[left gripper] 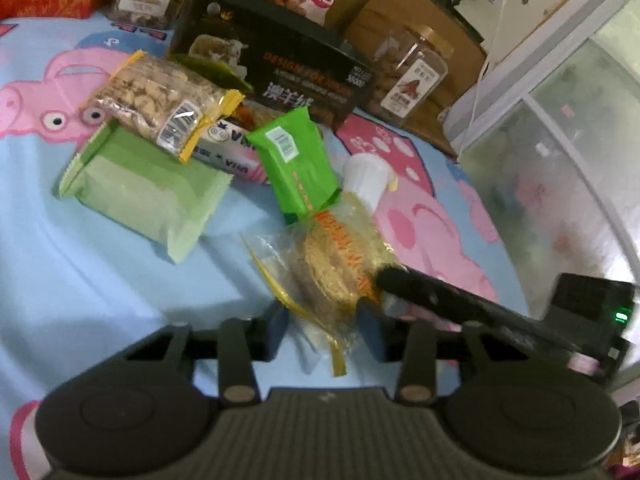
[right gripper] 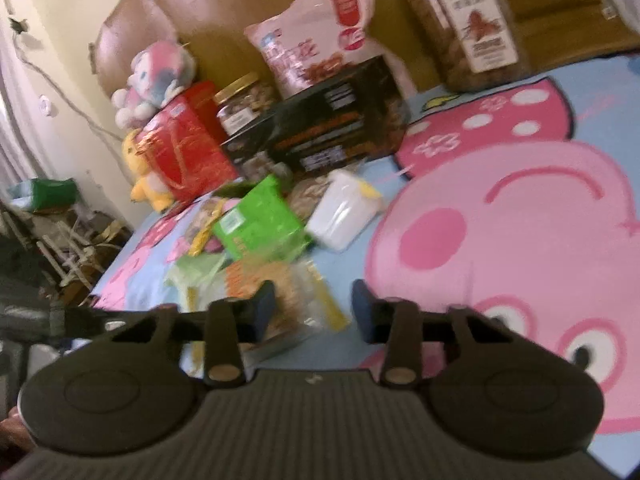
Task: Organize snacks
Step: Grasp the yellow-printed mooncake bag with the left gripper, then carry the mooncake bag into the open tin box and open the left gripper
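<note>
Snacks lie on a blue cartoon-pig bedsheet (left gripper: 80,272). My left gripper (left gripper: 326,330) is open, its fingers either side of the near end of a clear pack of round cakes (left gripper: 332,268). Beyond it lie a bright green pack (left gripper: 298,168), a pale green pack (left gripper: 148,192), a nut bag (left gripper: 160,96) and a white cup (left gripper: 366,178). My right gripper (right gripper: 312,314) is open and empty, just right of the cake pack (right gripper: 280,292); one of its fingers (left gripper: 440,296) shows in the left wrist view touching that pack.
At the back stand a black box (left gripper: 276,60), a clear jar with brown lid (left gripper: 412,76), a pink snack bag (right gripper: 320,40), a red box (right gripper: 188,144), a small nut jar (right gripper: 244,104). Plush toys (right gripper: 152,80) and the bed's left edge with clutter (right gripper: 60,240) lie beyond.
</note>
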The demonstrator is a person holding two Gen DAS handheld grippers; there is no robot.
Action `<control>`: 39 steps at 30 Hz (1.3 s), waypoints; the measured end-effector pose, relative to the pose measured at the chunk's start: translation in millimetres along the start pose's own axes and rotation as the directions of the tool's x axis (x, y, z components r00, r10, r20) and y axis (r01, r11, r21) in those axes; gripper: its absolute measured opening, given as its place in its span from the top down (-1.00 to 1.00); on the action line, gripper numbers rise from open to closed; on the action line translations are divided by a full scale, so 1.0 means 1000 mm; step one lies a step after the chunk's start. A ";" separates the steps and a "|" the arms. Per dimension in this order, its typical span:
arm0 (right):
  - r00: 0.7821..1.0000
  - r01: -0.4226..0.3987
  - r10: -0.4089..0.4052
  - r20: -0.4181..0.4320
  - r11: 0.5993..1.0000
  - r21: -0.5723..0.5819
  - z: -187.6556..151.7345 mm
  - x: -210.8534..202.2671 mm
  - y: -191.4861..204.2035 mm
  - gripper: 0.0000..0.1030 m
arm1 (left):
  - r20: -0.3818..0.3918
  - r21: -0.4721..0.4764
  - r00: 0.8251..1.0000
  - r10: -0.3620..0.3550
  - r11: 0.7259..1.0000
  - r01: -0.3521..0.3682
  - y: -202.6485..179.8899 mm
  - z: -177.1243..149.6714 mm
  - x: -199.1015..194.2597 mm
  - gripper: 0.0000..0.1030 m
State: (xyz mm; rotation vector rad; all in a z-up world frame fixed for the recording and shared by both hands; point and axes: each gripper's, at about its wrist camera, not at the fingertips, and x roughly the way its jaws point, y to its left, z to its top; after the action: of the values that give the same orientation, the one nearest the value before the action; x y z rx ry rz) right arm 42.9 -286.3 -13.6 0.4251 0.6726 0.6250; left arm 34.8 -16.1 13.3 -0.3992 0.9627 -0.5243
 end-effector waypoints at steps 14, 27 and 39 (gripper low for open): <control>0.990 -0.022 0.057 0.128 0.967 -0.255 0.069 0.006 0.064 0.54 | 0.250 0.232 0.968 0.010 0.970 -0.070 -0.021 0.092 -0.058 0.38; 0.970 0.220 -0.194 0.146 0.956 -0.191 0.166 0.140 0.029 0.41 | 0.203 0.185 0.966 0.159 0.963 -0.197 0.028 0.212 0.054 0.35; 0.974 0.091 -0.061 0.216 0.987 -0.132 0.109 0.055 0.039 -0.12 | 0.310 0.200 0.950 0.026 0.975 -0.092 0.036 0.138 -0.046 0.12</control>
State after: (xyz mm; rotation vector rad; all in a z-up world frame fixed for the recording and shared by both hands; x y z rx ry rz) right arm 136.3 -239.2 60.7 0.3269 0.4362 0.5422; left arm 139.3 52.6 95.7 -0.2478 0.6096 -0.4880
